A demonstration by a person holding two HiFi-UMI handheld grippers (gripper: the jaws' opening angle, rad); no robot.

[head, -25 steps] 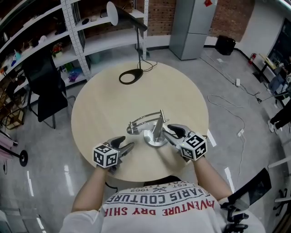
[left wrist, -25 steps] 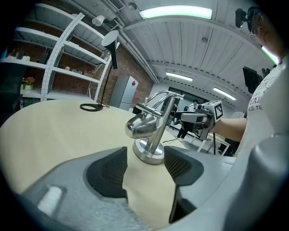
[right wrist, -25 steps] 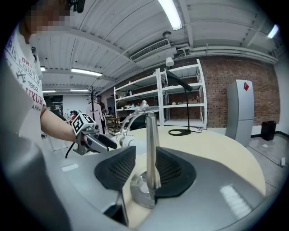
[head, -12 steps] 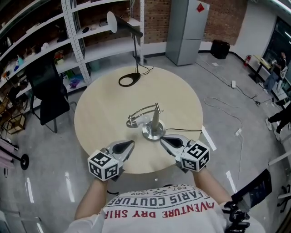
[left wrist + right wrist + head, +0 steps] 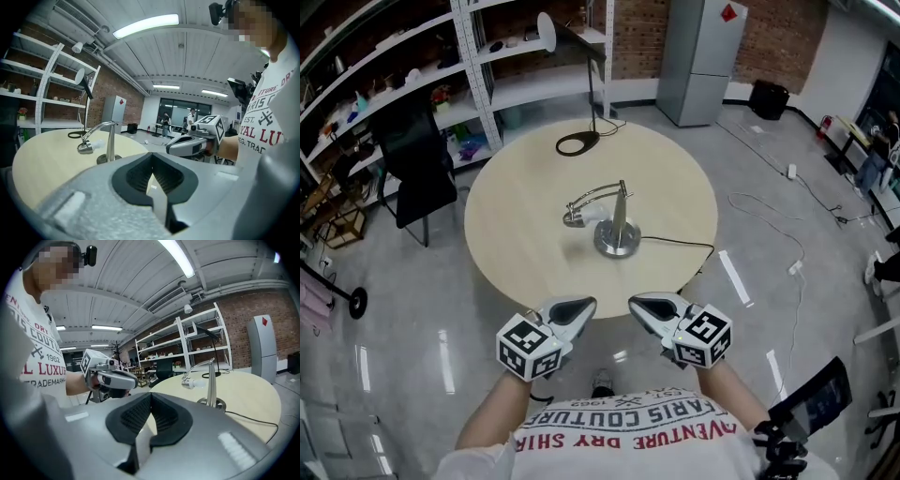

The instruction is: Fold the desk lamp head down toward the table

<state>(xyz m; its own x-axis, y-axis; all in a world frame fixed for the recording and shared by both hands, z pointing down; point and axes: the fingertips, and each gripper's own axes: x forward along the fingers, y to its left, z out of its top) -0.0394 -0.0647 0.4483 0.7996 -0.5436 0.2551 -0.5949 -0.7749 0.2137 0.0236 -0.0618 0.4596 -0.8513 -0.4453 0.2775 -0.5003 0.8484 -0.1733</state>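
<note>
A silver desk lamp [image 5: 617, 236] stands mid-table on the round pale table [image 5: 516, 225]. Its curved arm bends over to the left and its head [image 5: 575, 218] hangs low, close above the tabletop. Both grippers are off the table, held before the person's chest. The left gripper [image 5: 585, 306] is shut with nothing in it, and so is the right gripper [image 5: 637, 302]. In the left gripper view the shut left gripper [image 5: 151, 163] points past the lamp [image 5: 109, 140] with the right gripper [image 5: 187, 143] beside it. The right gripper view shows the shut right gripper [image 5: 149, 401] and the lamp [image 5: 211, 380] ahead.
A black desk lamp with a ring base [image 5: 577, 142] stands at the table's far edge. The silver lamp's cord [image 5: 675, 246] runs right over the table. Beyond are white shelving [image 5: 487, 56], a black chair [image 5: 417, 155] and a grey cabinet [image 5: 698, 56].
Both grippers have drawn back from the lamp's base, off the table's near edge toward the person, and their jaws have closed empty. The lamp has stayed as it was.
</note>
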